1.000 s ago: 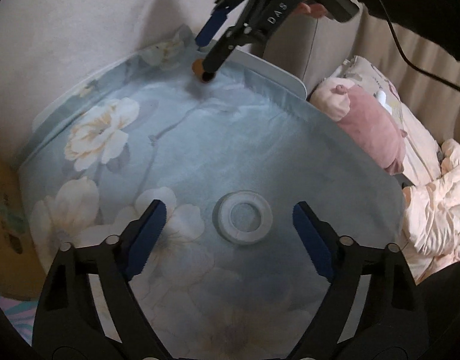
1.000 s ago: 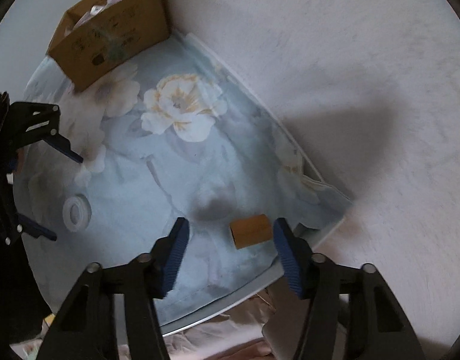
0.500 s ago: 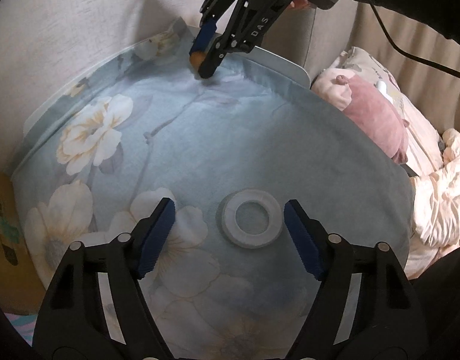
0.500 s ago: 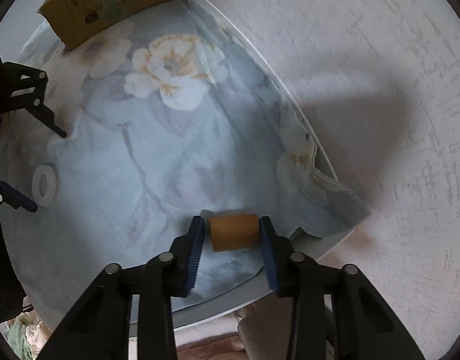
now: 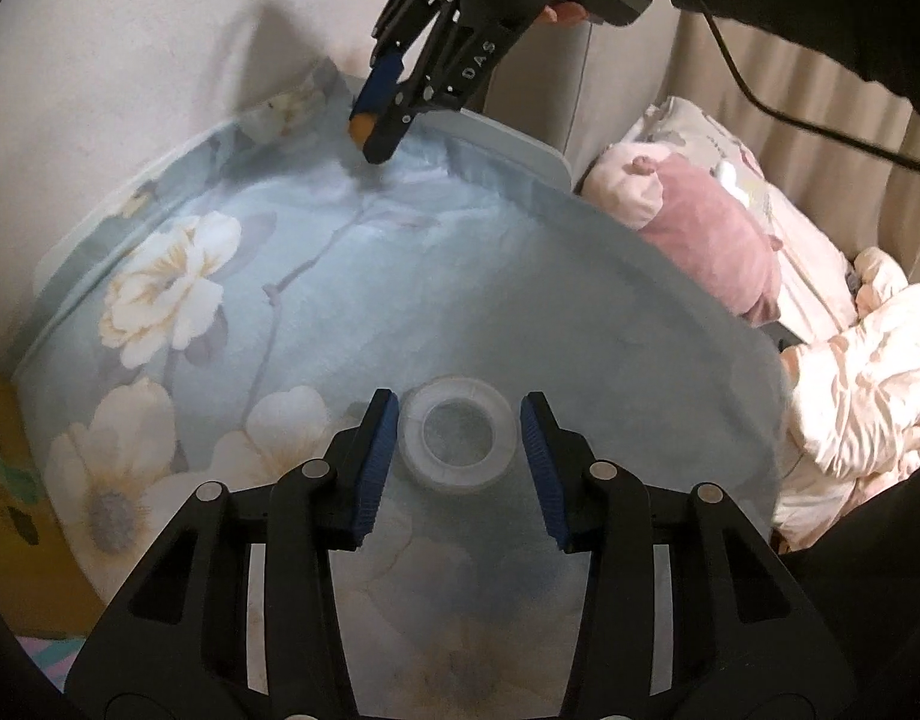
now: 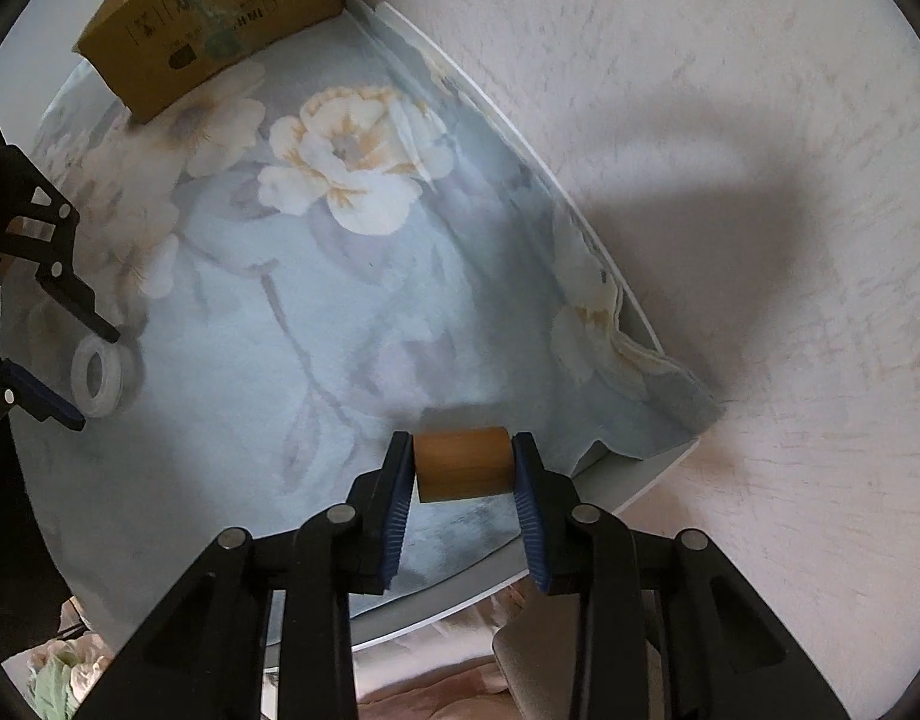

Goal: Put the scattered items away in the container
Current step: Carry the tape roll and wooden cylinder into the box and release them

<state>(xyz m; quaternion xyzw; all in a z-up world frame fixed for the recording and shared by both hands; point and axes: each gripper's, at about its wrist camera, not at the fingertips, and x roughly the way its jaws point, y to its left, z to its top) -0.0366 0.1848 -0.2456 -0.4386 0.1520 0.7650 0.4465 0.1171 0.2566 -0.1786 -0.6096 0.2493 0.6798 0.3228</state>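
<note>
— Left wrist view: left gripper straddling the tape roll on the floral cloth, jaws apart, not yet pinching. Best centred first, then closed evenly.

— Right wrist view: right gripper clamped on the wooden cylinder near the cloth's corner. Straight up, then across to the cardboard box.

The cloth is bare and open in the middle; a box blocks at 11 o'clock; the wall shuts off 1 to 4 o'clock.
</note>
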